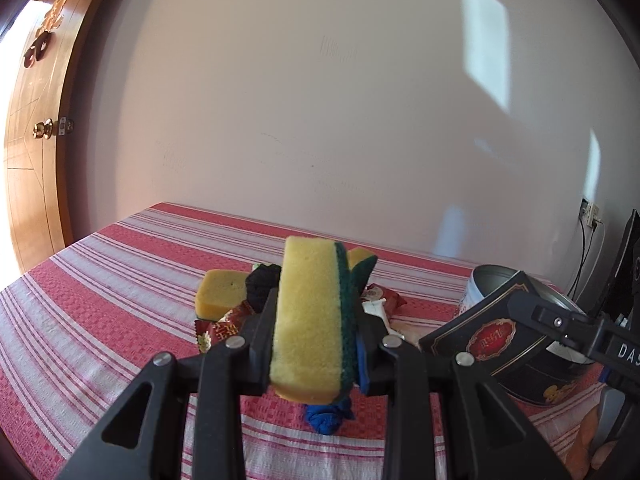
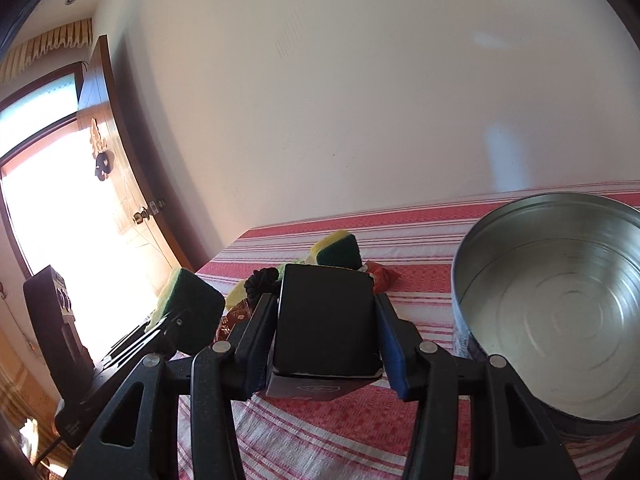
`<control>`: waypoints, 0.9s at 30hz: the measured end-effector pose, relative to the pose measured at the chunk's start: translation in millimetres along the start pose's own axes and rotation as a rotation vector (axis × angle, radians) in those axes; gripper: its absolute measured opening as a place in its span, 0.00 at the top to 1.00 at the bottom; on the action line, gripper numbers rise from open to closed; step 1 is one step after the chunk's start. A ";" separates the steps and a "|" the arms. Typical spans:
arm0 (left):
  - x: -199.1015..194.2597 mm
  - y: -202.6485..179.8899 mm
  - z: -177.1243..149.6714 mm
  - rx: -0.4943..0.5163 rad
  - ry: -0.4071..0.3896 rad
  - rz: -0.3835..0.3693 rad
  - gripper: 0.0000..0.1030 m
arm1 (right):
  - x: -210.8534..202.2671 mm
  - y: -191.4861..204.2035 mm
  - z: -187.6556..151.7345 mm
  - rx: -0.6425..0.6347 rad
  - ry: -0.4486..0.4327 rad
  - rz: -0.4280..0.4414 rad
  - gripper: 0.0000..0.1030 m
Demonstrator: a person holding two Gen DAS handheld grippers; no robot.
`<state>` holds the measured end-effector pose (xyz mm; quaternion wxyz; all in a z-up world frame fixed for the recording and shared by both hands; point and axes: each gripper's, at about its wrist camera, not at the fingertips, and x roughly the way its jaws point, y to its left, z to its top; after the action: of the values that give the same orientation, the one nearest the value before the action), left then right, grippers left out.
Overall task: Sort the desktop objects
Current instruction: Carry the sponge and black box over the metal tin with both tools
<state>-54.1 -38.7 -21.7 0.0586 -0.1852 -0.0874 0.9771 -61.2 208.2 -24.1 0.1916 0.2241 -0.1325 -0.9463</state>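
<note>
**Sponge and box lifted, round tin bare inside**

Left gripper [image 1: 316, 344]: jaws pinching a yellow sponge [image 1: 308, 320] with a green scrub face, held on edge above the striped tablecloth [image 1: 100, 300]. Past it, toward the far edge by the wall: a heap of a second sponge [image 1: 220, 292], a third sponge [image 1: 362, 264], a dark cloth bundle [image 1: 262, 284] and red snack wrappers [image 1: 224, 326]. A blue cloth [image 1: 326, 420] lies below the held sponge.

Right gripper [image 2: 326, 332]: jaws pressed on the sides of a black box [image 2: 326, 320], clear of the cloth.

Far right: round metal tin [image 2: 560, 300], open, tilted toward the camera, bare metal inside, nothing in it.
</note>
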 end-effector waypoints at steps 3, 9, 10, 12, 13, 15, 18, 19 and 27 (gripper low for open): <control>-1.1 -10.4 -0.2 0.013 0.004 -0.028 0.72 | -10.0 -3.6 1.9 0.009 -0.014 -0.014 0.50; -9.4 -26.7 6.8 0.043 -0.018 -0.071 0.72 | -28.3 -7.4 6.1 0.024 -0.051 -0.026 0.50; -9.3 -27.9 8.2 0.046 -0.022 -0.078 0.72 | -30.0 -5.6 6.8 0.022 -0.056 -0.033 0.50; -11.4 -32.9 9.6 0.052 -0.028 -0.093 0.72 | -37.6 -5.4 7.4 0.021 -0.070 -0.044 0.50; -12.6 -36.2 10.1 0.056 -0.031 -0.100 0.72 | -41.9 -6.1 8.1 0.021 -0.077 -0.048 0.50; -12.3 -41.5 11.1 0.065 -0.036 -0.113 0.72 | -51.0 -8.1 10.2 0.018 -0.093 -0.060 0.50; -11.8 -50.9 14.3 0.076 -0.041 -0.145 0.72 | -65.7 -11.2 13.0 0.013 -0.121 -0.084 0.50; -12.7 -55.9 15.3 0.084 -0.045 -0.155 0.72 | -70.6 -12.8 14.3 0.013 -0.131 -0.089 0.50; -26.2 -115.5 21.2 0.147 -0.069 -0.266 0.72 | -108.2 -33.7 19.0 0.007 -0.198 -0.185 0.50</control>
<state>-28.3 67.3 29.2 0.1978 -0.1337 -0.0411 0.9702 8.9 287.0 21.4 0.0889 0.1415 -0.1327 -0.9770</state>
